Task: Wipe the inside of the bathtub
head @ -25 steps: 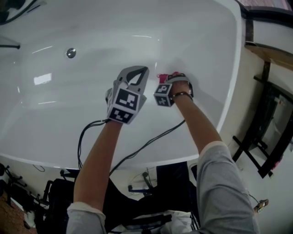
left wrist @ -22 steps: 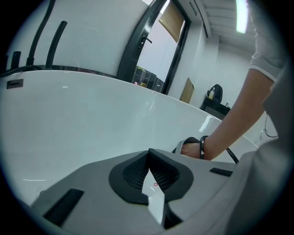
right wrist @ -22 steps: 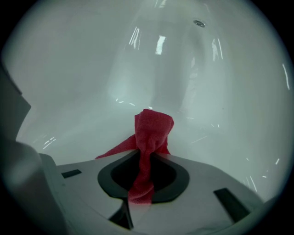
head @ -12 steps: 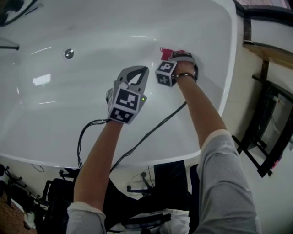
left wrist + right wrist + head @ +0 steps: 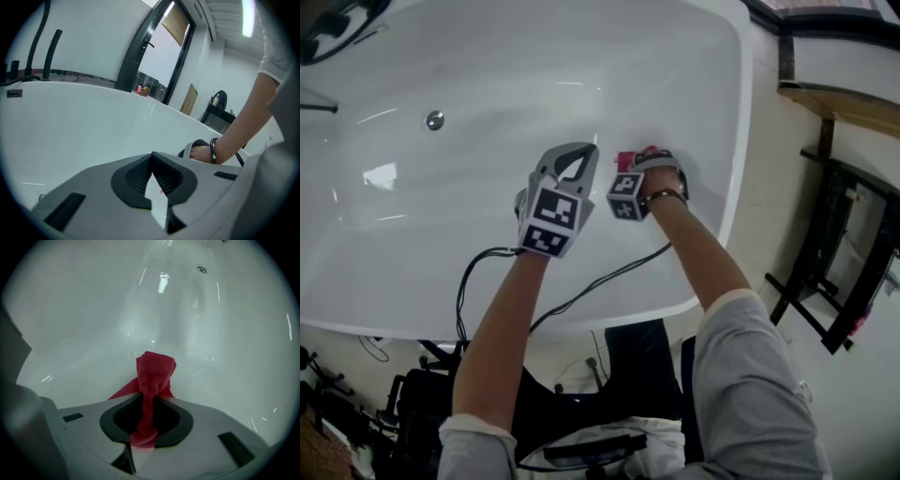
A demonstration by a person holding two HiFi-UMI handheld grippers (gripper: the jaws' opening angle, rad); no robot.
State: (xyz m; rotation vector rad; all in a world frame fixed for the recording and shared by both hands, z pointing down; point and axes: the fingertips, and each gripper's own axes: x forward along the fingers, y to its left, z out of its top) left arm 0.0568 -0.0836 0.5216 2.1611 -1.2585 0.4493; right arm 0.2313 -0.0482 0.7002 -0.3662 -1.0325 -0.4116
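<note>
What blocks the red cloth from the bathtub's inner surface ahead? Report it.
Nothing visible does. The right gripper is shut on the red cloth, whose bunched end points at bare white bathtub surface. The left gripper, jaws together and empty, is off to the side, outside that path.

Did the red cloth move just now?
Yes. Against the drain, the cloth in the right gripper pushed farther up the tub wall, then slid back toward the near rim, close to where it started.

Red cloth [image 5: 152, 376], white bathtub [image 5: 497, 66], seemingly chrome drain [image 5: 435, 119].
</note>
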